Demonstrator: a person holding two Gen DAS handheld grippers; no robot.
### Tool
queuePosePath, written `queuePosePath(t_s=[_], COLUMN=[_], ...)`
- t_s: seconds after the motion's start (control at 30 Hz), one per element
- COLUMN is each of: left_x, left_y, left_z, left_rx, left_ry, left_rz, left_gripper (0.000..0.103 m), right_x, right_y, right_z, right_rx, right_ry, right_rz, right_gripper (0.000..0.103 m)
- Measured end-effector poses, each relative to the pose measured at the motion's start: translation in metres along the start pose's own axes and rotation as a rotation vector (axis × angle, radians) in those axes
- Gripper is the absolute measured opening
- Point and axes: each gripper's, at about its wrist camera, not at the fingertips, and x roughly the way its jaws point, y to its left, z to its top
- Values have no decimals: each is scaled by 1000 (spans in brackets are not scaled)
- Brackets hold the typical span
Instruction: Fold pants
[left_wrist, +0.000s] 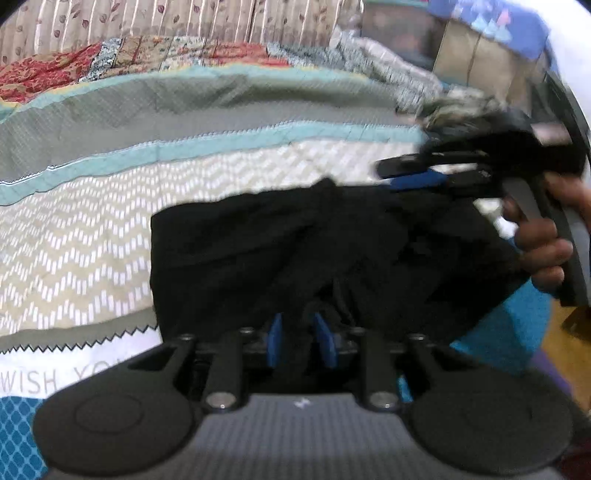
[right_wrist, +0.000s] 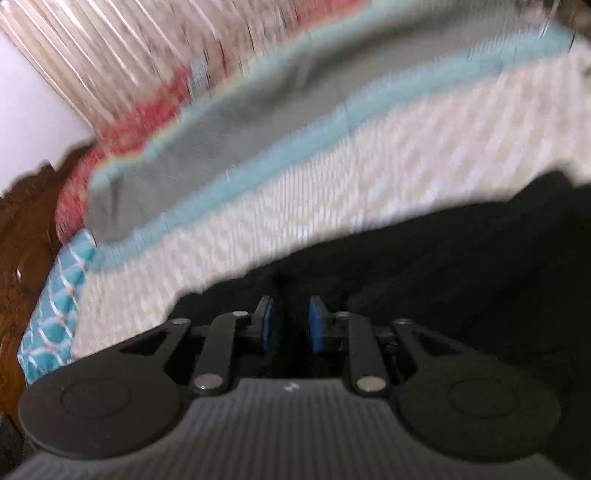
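Our left gripper (left_wrist: 300, 341) pinches black cloth of the pants (left_wrist: 258, 251), bunched just ahead on the bedspread (left_wrist: 92, 236). Our right gripper (right_wrist: 291, 321) stands narrowed around dark cloth; whether its pads press we cannot tell. We judge folding barely underway.

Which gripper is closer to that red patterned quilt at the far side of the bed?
Neither clearly. The left gripper and right gripper both sit on the black pants, well short of the red quilt.
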Motion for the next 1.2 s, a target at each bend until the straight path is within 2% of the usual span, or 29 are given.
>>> queuePosePath(t_s=[0.07, 0.2, 0.37, 0.47, 0.57, 0.63, 0.7, 0.73, 0.77, 0.8, 0.87, 0.93, 1.03, 1.07, 1.13, 1.2], left_x=[-11, -13, 14, 38, 67, 87, 91, 89, 87, 82, 70, 57, 41, 36, 30, 30], left_y=[1, -3, -19, -29, -36, -34, -31, -30, -30, -31, -31, -28, -30, -33, -44, -57], left_z=[5, 22, 49, 60, 58, 52, 51, 53, 55, 59, 66, 81, 106, 115, 133, 149], left_rx=[-27, -42, -37, -37, -41, -54, -82, -95, -103, -106, -115, -156, -200, -197, -162, -116], left_ry=[-29, -61, -49, -9, 82, 148, 154, 163, 169, 172, 158, 130, 88, 70, 48, 54], left_rz=[-34, -83, -127, -141, -138, -146, -149, -149, -145, -144, -153, -200, -270, -286, -313, -316], left_gripper=[30, 30, 30, 30, 30, 31, 31, 31, 31, 30, 31, 32, 49, 56, 64, 88], right_x=[-26, -72, -103, -106, -103, -98, -96, -96, -95, -95, -97, -108, -119, -119, -115, -108], right_y=[-23, -71, -123, -136, -131, -126, -131, -134, -135, -134, -124, -110, -72, -56, -22, 10], right_z=[-1, -16, -41, -52, -52, -50, -51, -53, -54, -56, -54, -48, -36, -34, -32, -37], right_rx=[47, 129, 301, 356, 348, 315, 311, 321, 324, 315, 293, 266, 151, 98, -19, -148], right_ry=[-80, -171, -199, -196, -180, -159, -136, -127, -112, -82, -75, -98, -136, -141, -139, -127], right_rz=[-27, -158, -170, -148, -110, -126, -132, -117, -102, -101, -102, -51, -9, -3, 2, -14], right_gripper=[43, 50, 56, 57, 57, 61, 61, 58, 37, 23, 17, 16, 16, 16, 16, 16])
